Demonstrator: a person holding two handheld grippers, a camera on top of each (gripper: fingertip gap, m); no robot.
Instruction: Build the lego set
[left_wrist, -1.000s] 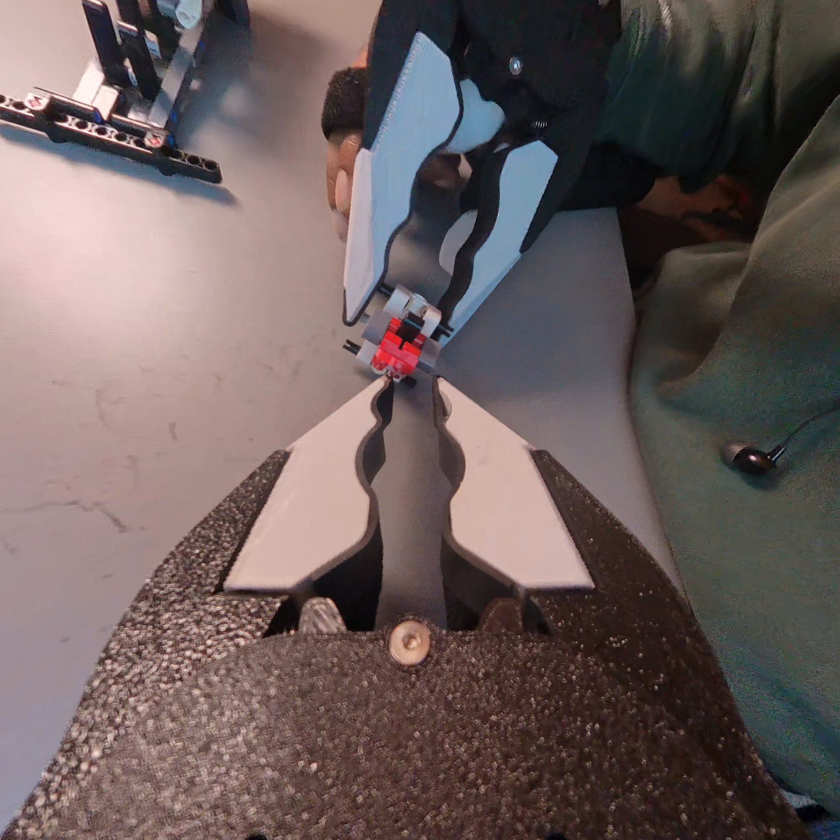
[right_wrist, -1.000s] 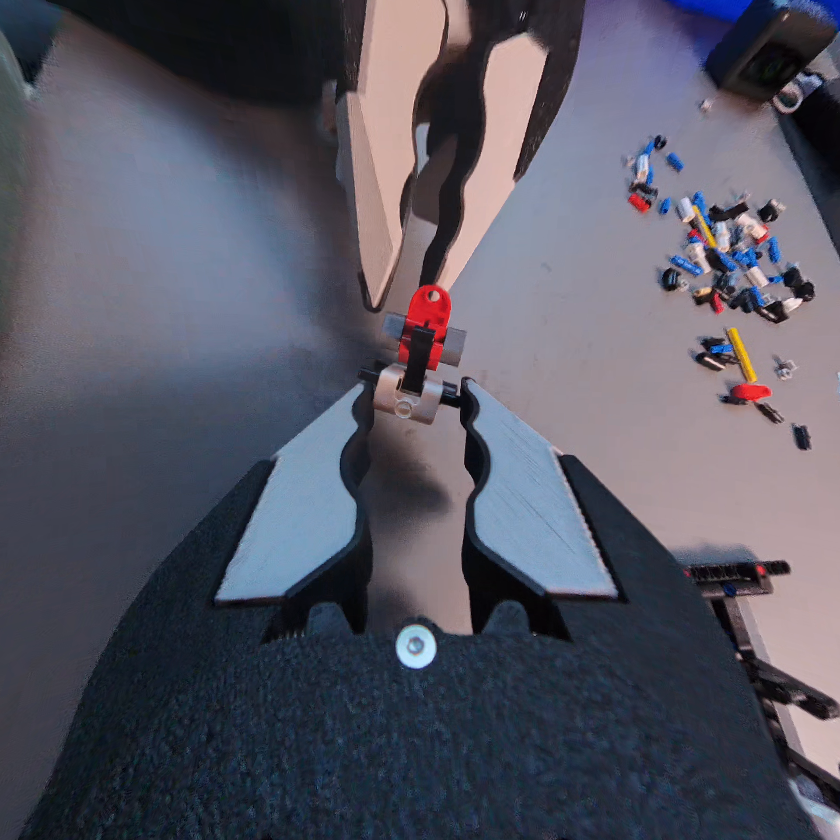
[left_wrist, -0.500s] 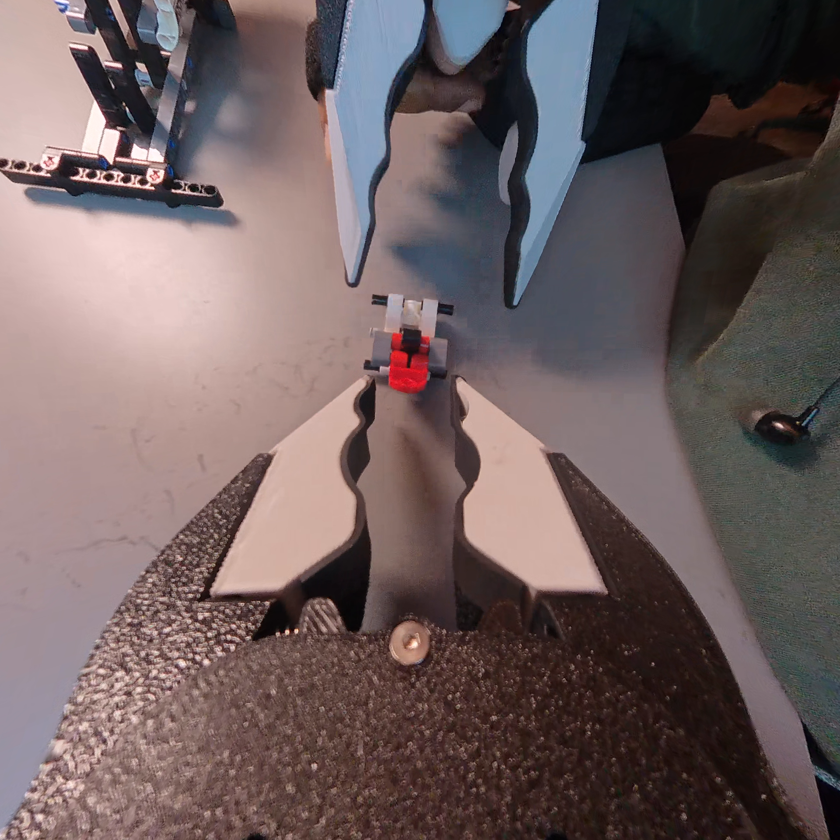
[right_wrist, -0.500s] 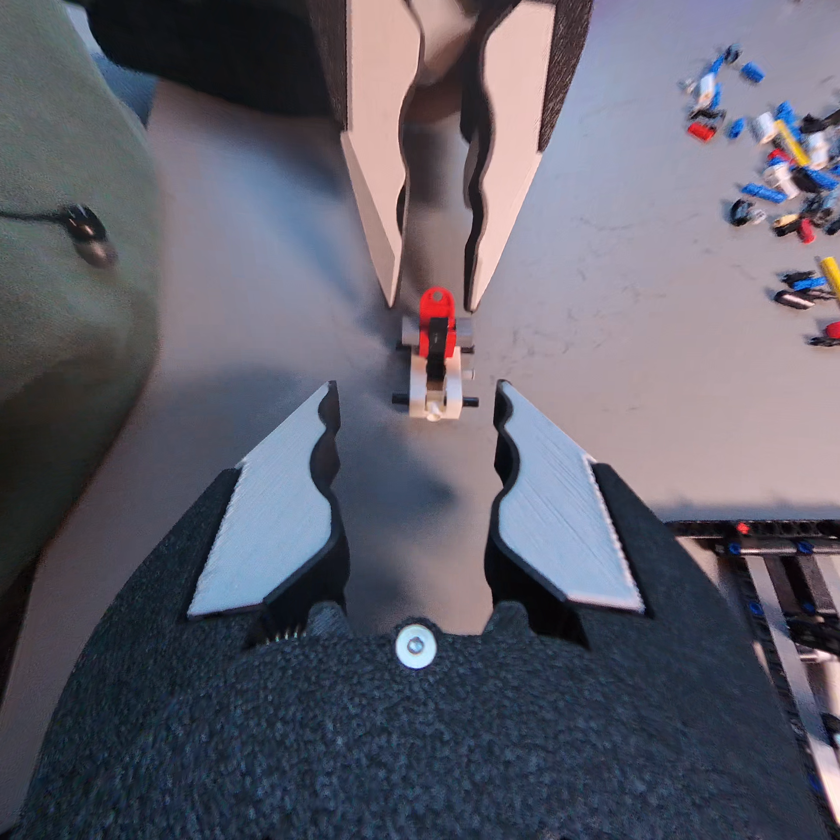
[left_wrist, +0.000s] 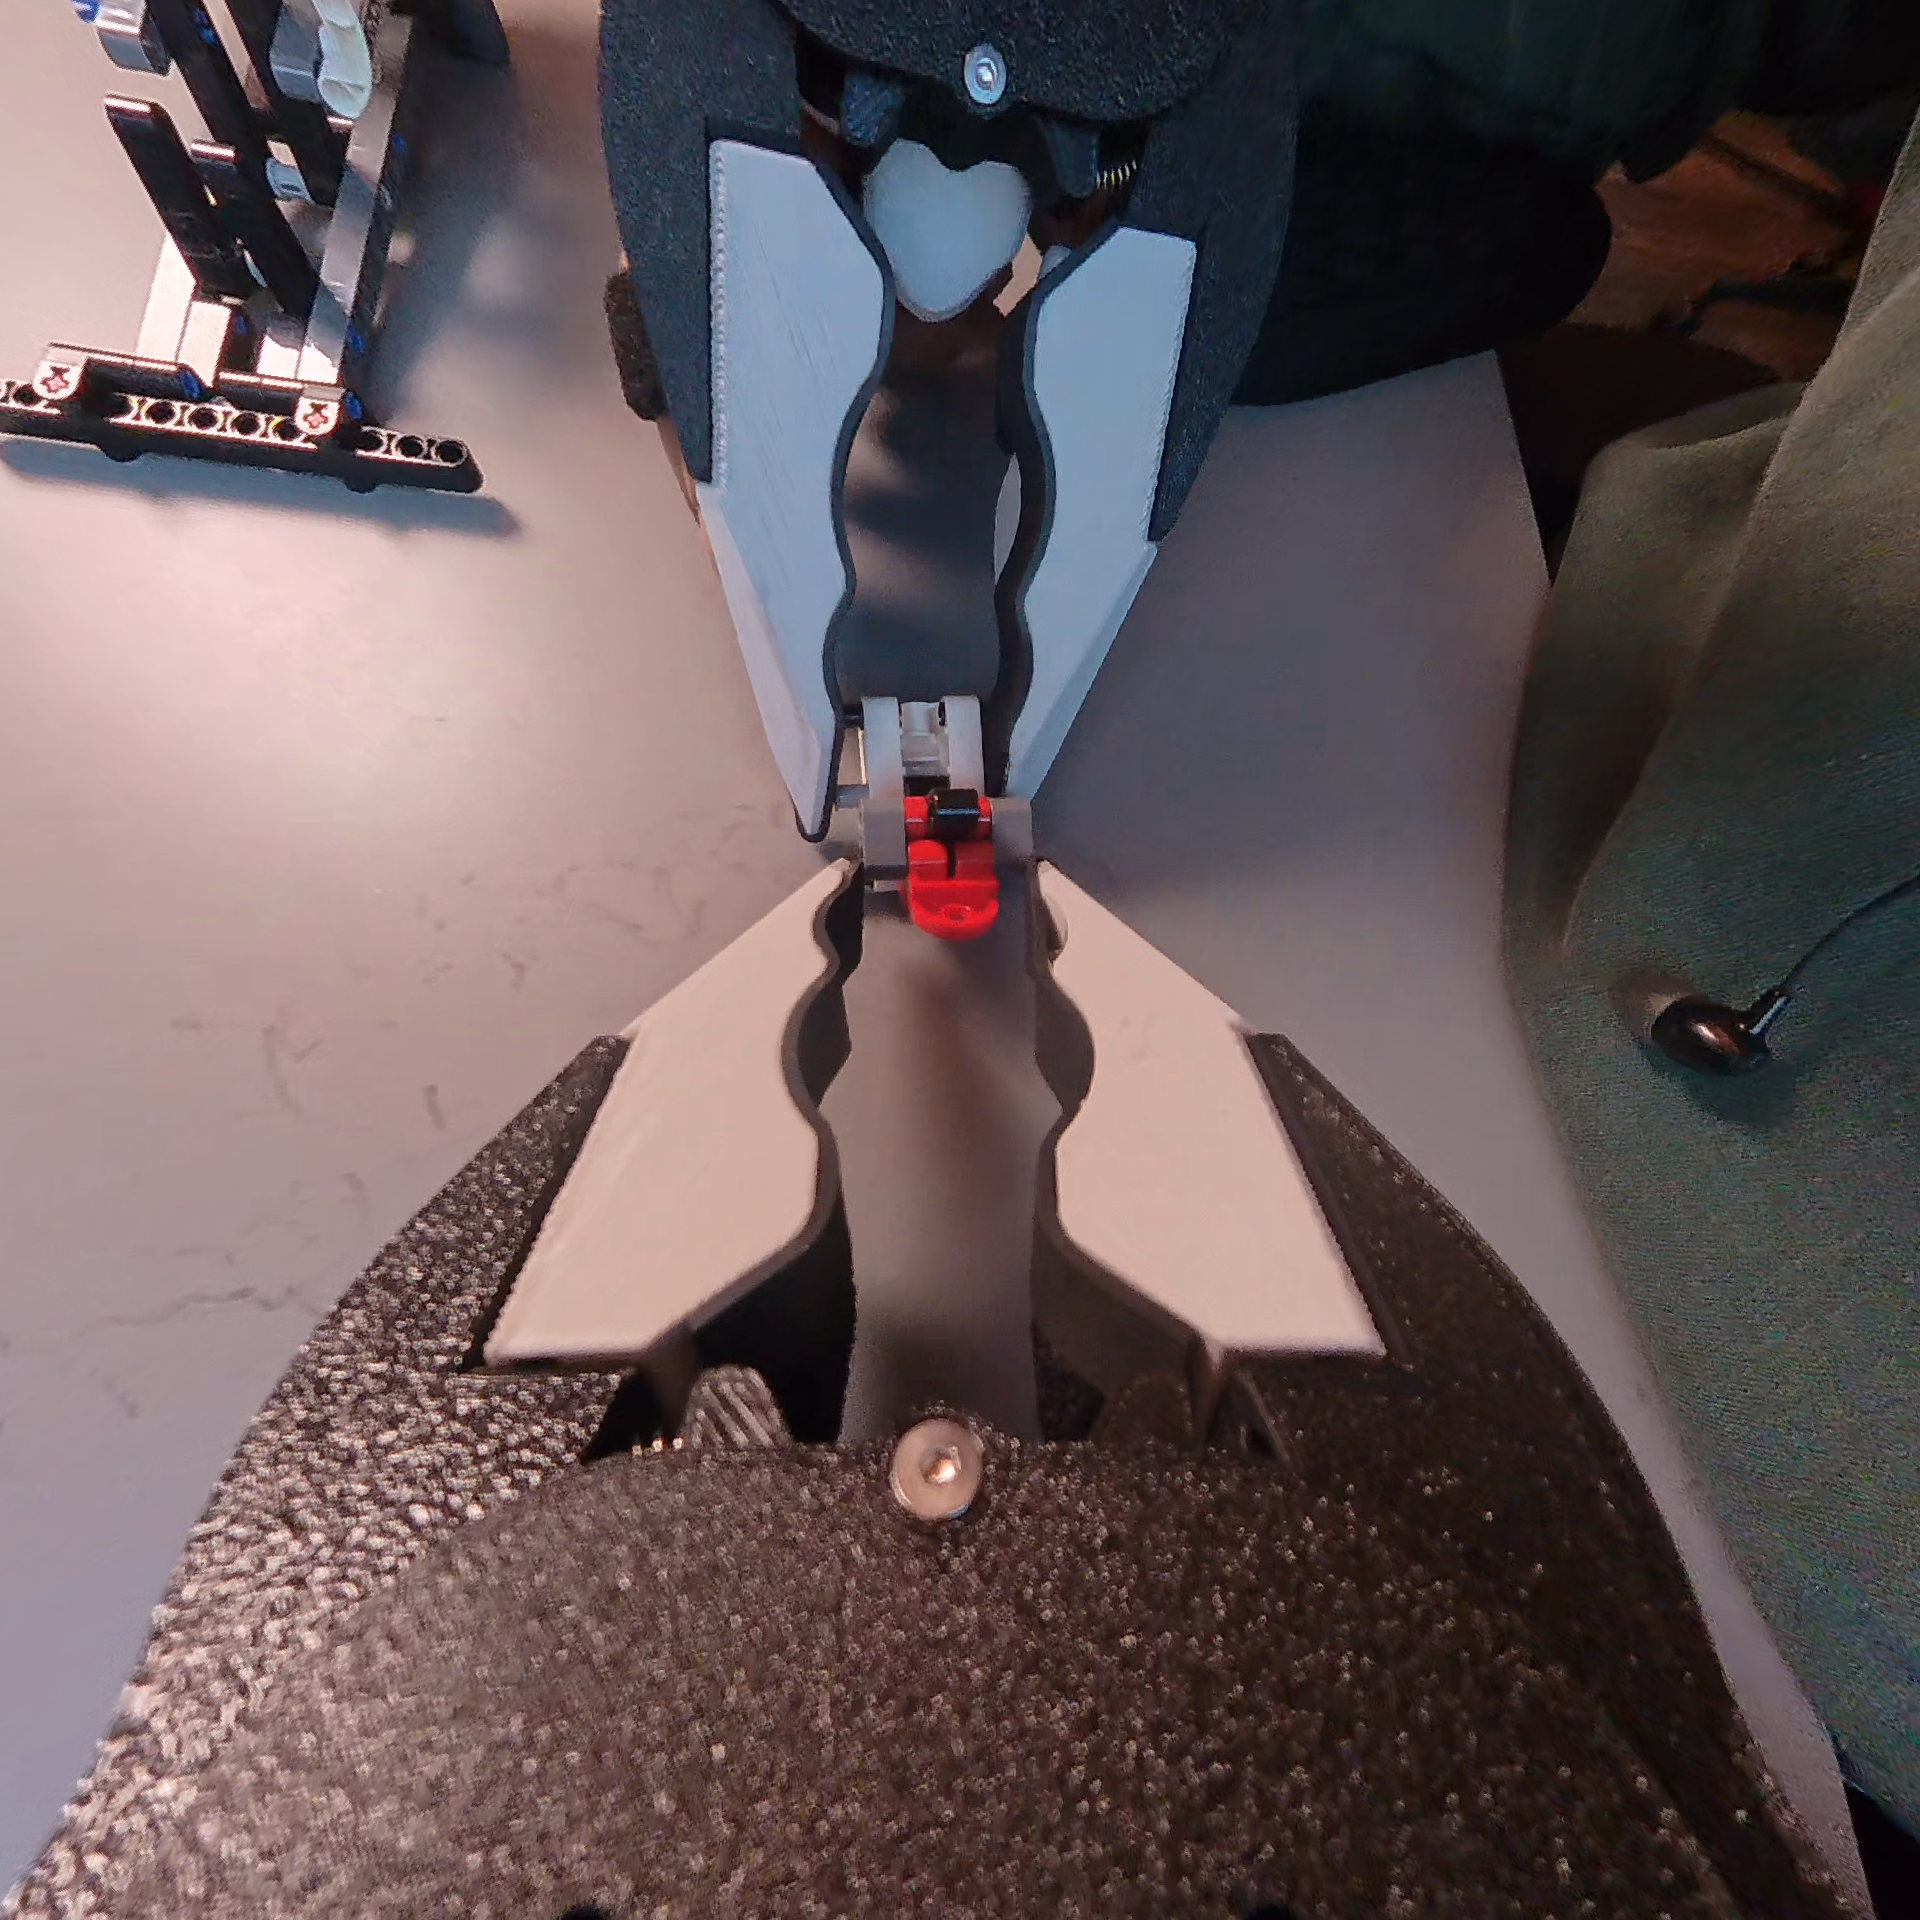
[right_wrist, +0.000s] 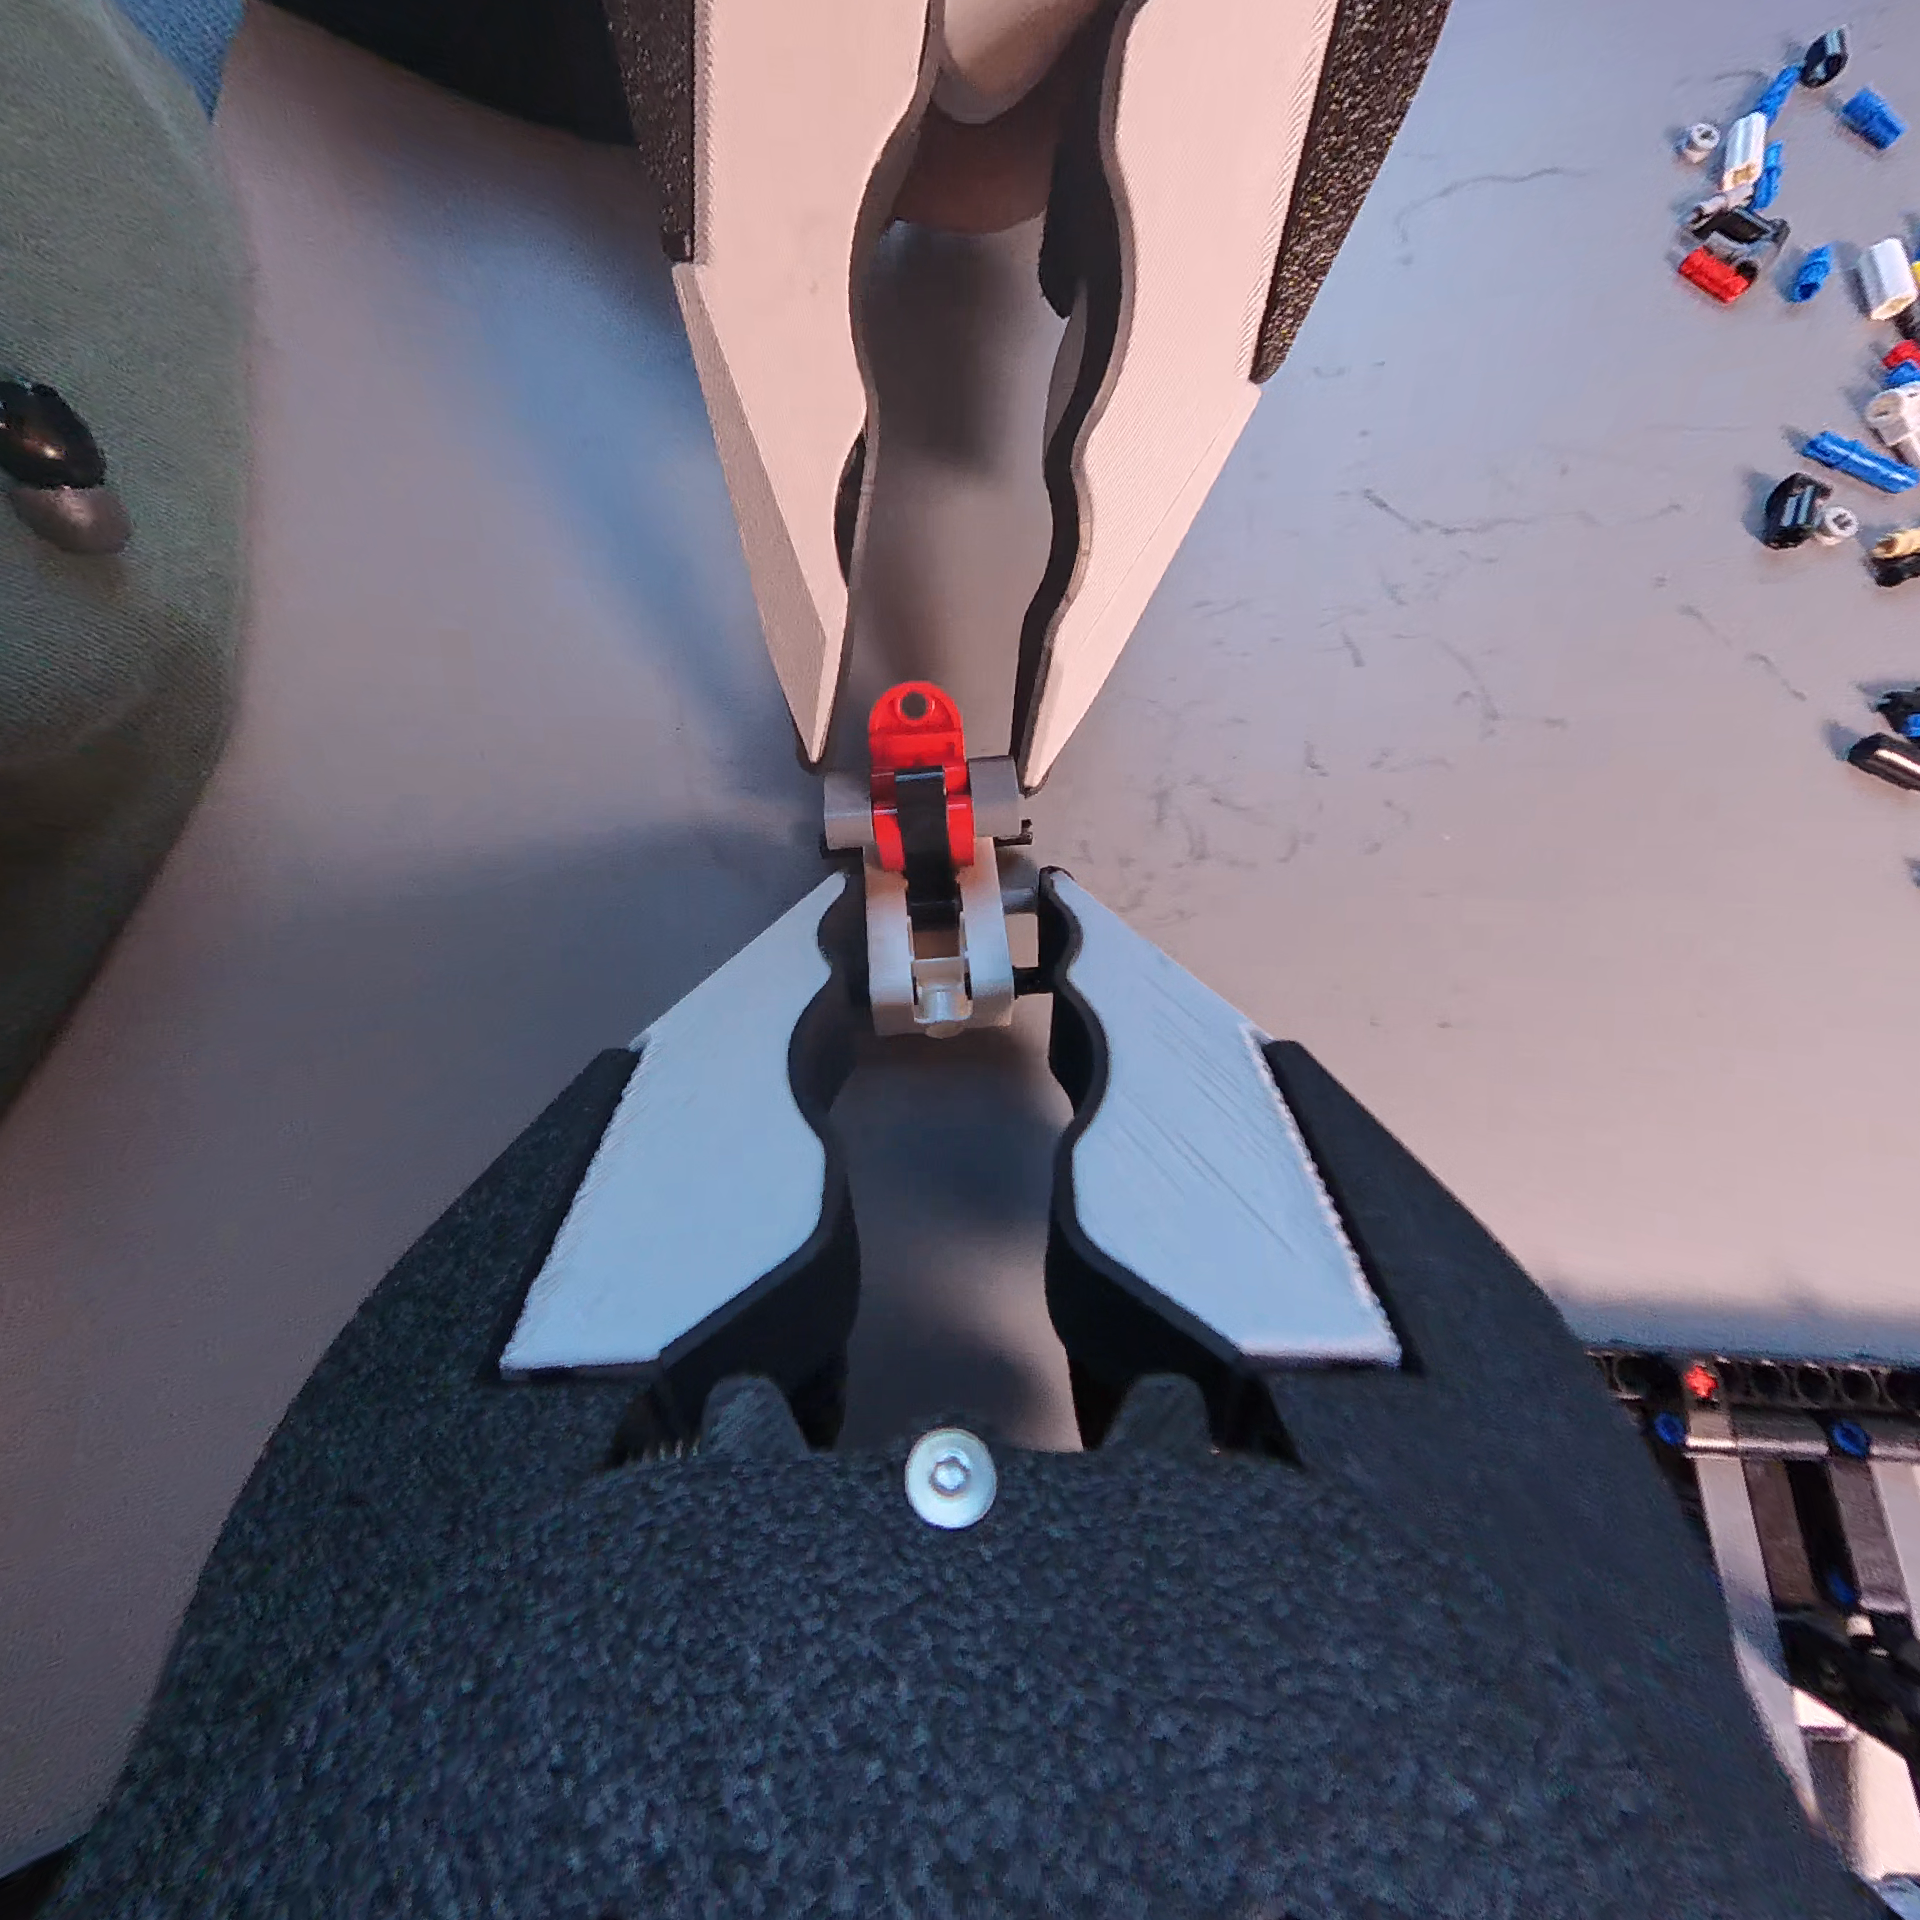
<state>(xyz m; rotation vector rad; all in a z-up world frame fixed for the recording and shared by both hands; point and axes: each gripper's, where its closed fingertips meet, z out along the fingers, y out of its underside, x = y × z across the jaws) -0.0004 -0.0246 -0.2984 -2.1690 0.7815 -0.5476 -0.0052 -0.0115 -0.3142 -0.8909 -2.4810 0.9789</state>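
A small lego sub-assembly (left_wrist: 940, 862) with a red piece, a grey cross bar and a white forked end lies low over the grey table (left_wrist: 312, 831). My left gripper (left_wrist: 943, 878) is shut on its grey bar at the red end. My right gripper (left_wrist: 920, 805) comes from the opposite side, tip to tip with the left. In the right wrist view my right gripper (right_wrist: 948, 888) is shut on the white end of the sub-assembly (right_wrist: 935, 935). The left gripper (right_wrist: 920, 758) shows there around the red end.
A partly built black beam frame (left_wrist: 239, 416) stands at the far left; it also shows in the right wrist view (right_wrist: 1787, 1455). Several loose small pieces (right_wrist: 1829, 312) lie scattered. A person's green clothing (left_wrist: 1766, 935) with an earbud (left_wrist: 1704, 1039) lies along the table edge. The grippers are tip to tip, or close to it.
My right gripper let go of the sub-assembly, opened wide and backed off, then came forward and closed on its white end. My left gripper widened slightly and took the grey bar.
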